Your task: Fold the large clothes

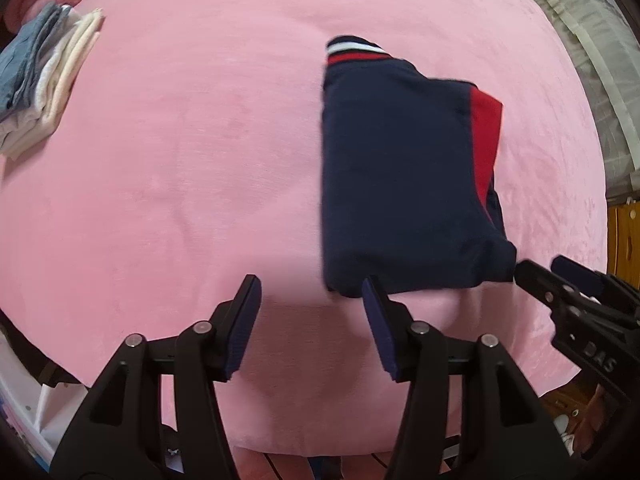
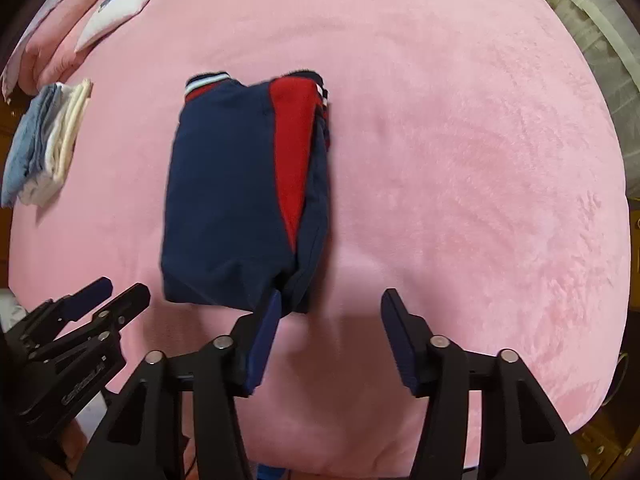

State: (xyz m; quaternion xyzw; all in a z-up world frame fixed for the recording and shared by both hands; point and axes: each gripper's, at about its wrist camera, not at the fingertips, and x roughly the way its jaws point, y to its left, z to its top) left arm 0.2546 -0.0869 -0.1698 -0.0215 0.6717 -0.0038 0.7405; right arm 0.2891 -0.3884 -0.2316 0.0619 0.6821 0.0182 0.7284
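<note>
A folded navy garment with a red panel and a red-and-white striped band lies flat on the pink bed cover. My left gripper is open and empty, just off the garment's near left corner. My right gripper is open and empty, at the garment's near right corner, its left finger by the hem. In the left wrist view the right gripper sits at the garment's near right corner. In the right wrist view the left gripper sits left of the garment.
A stack of folded clothes in blue, white and cream lies at the far left of the bed, also in the right wrist view. Pillows lie at the far left corner. A curtain hangs to the right.
</note>
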